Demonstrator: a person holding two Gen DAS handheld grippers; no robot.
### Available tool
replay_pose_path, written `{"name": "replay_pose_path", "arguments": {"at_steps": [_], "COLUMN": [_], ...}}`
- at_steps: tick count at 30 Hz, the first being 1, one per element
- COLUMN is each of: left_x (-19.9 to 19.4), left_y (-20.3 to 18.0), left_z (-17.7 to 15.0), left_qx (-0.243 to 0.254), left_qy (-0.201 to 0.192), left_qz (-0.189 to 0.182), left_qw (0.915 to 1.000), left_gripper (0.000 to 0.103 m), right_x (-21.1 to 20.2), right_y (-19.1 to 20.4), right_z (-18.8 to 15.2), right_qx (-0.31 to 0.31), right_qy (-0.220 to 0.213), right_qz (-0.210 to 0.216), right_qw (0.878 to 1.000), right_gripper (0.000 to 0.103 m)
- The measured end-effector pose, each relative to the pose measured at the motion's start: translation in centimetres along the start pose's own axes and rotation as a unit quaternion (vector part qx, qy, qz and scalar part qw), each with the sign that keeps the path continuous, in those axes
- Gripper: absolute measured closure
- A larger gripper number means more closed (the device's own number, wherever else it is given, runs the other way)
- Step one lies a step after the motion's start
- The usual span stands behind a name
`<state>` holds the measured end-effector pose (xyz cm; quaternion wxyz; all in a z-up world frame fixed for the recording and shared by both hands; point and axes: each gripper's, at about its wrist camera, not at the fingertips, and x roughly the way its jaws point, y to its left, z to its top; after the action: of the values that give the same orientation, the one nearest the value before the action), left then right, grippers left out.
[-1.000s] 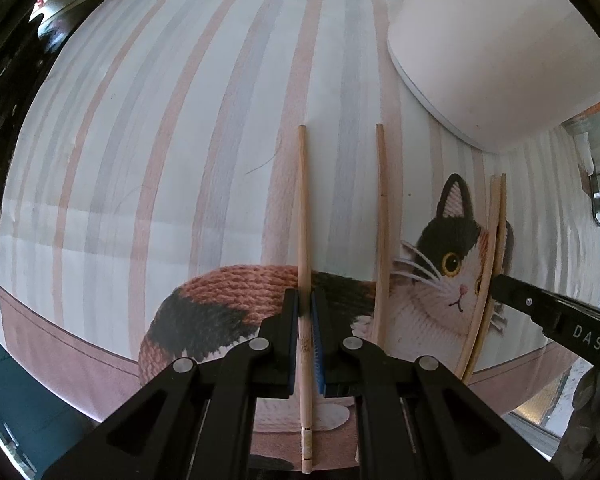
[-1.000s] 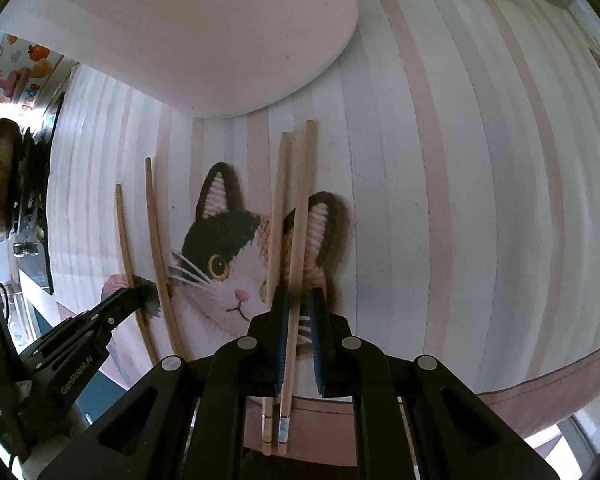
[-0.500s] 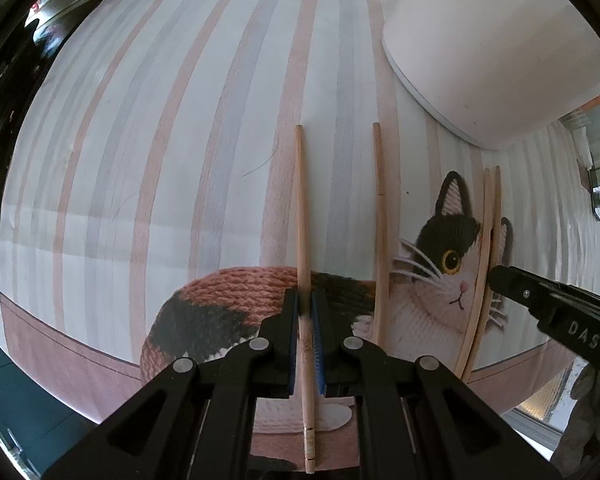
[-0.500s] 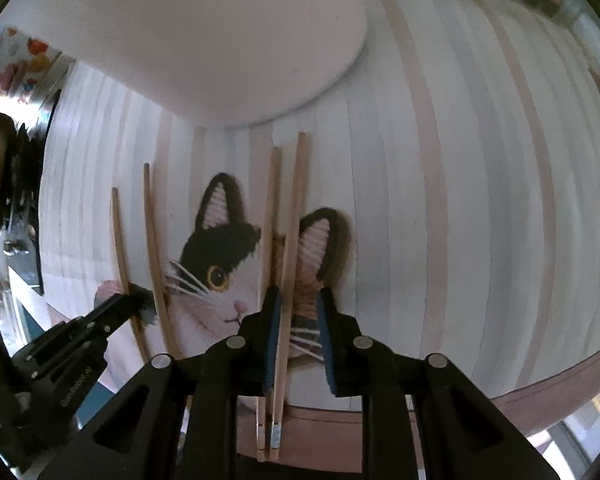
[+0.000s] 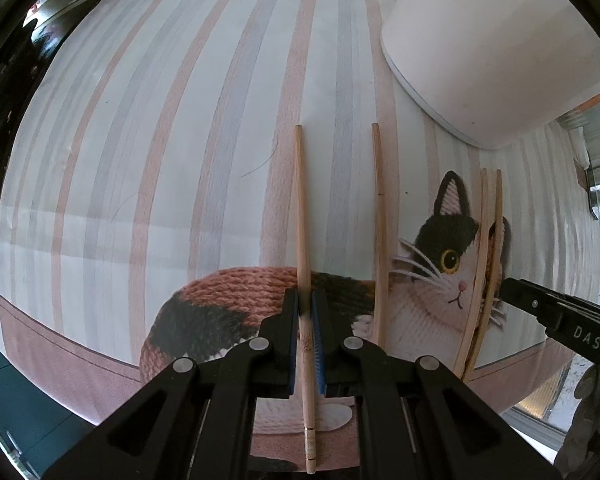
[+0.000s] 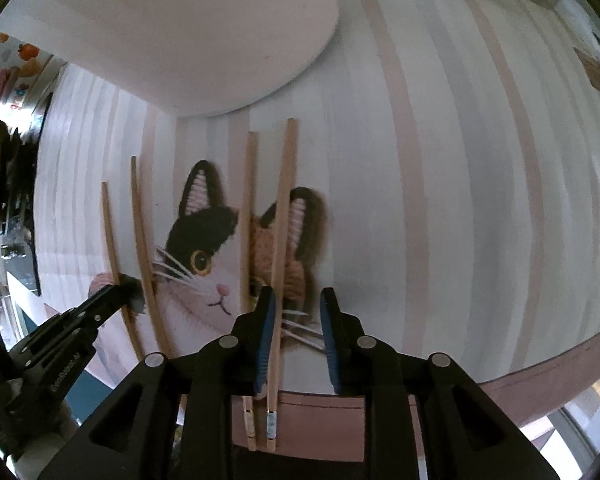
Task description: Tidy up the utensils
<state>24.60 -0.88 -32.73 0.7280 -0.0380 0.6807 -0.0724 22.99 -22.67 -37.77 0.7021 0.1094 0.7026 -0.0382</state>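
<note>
Several wooden chopsticks lie on a striped placemat with a cat picture (image 5: 160, 160). My left gripper (image 5: 305, 300) is shut on the leftmost chopstick (image 5: 301, 208). A second chopstick (image 5: 378, 220) lies just to its right. Two more chopsticks (image 5: 489, 240) lie side by side over the cat's ear. In the right wrist view my right gripper (image 6: 298, 304) is open, its jaws apart around one chopstick (image 6: 282, 216) of that pair, which rests against the left pad; the other one (image 6: 247, 216) lies outside the jaws on the left.
A white bowl (image 5: 484, 52) stands at the far side of the mat, just beyond the chopstick tips; it also shows in the right wrist view (image 6: 172, 32). The mat's pink front edge (image 6: 540, 368) runs near both grippers.
My right gripper has opened from nearly shut to wide apart around the chopstick. My left gripper has stayed shut on its chopstick and barely moved.
</note>
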Motion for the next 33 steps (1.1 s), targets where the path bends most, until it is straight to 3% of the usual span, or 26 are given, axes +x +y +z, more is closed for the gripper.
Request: {"name": "replay_pose_path", "arguments": {"at_steps": [4,9,13,21,23,25,33], "left_x": [0.1,0.1,0.2,0.1,0.1,0.0,-0.2], "left_y": [0.0,0.0,-0.1,-0.3,-0.3,-0.2,0.0], "left_z": [0.0,-0.1,-0.1,-0.3,-0.3,-0.3,-0.5], "left_qx": [0.0,0.0,0.001,0.0,-0.001,0.001,-0.003], "left_qy": [-0.001,-0.001,-0.003,-0.004,-0.004,-0.004,-0.005], "left_qz": [0.001,0.001,0.003,0.005,0.003,0.001,0.005], "left_qw": [1.0,1.0,1.0,1.0,1.0,1.0,1.0], "left_gripper": [0.098,0.098,0.098,0.098,0.098,0.098,0.098], "right_x": [-0.2,-0.5,-0.3,0.3,0.6,0.7,0.1], "right_y": [-0.4,-0.5,-0.7,2.6,4.3,4.8,1.0], "right_z": [-0.3,-0.4,-0.6,0.2,-0.1,-0.3,-2.1], "right_qx": [-0.01,0.005,-0.003,-0.052,-0.065,-0.073,-0.069], "right_qy": [-0.006,-0.015,-0.013,-0.017,-0.015,-0.017,-0.001], "right_qz": [-0.02,0.028,0.034,-0.012,-0.04,-0.051,-0.072], "right_qw": [1.0,0.999,0.999,0.998,0.997,0.996,0.995], "right_gripper": [0.077,0.077,0.077,0.075,0.088,0.089,0.089]}}
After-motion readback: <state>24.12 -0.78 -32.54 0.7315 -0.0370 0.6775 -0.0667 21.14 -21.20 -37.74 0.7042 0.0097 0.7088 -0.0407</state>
